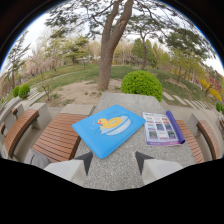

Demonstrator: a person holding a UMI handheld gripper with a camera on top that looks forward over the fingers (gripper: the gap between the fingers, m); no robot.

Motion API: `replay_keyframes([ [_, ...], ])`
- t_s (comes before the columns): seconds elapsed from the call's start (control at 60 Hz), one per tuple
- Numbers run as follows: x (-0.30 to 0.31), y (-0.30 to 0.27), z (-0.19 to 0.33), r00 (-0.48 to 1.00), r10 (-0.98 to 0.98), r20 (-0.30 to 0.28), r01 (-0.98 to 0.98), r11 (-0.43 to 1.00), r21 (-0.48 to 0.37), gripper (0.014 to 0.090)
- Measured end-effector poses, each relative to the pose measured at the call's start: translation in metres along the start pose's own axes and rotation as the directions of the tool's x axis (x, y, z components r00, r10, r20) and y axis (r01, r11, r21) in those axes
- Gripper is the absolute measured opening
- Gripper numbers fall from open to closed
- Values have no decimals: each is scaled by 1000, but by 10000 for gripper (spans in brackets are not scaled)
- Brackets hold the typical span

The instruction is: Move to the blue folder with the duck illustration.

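Observation:
A blue folder [109, 128] with a yellow duck drawn on it lies flat on a grey stone table [114, 167], turned at an angle. It sits just ahead of my gripper [114, 161], slightly toward the left finger. The two dark fingertips [85, 161] stand apart over the bare stone with nothing between them, so the gripper is open. The folder's near corner lies a short way beyond the fingertips.
A purple-edged booklet [163, 128] with small pictures lies on the table to the right of the folder. Wooden slatted benches [57, 136] flank the table on both sides. Beyond stand a tree trunk [106, 55], a round green bush [142, 83] and a lawn.

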Motion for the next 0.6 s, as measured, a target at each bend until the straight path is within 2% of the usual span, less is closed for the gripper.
replay_keyframes([
  [0.383,-8,-55,182,1000,-4,1,4,999,-45,848],
  [0.6,-16,-56,253,1000,-20,9,21,997,-76,846],
])
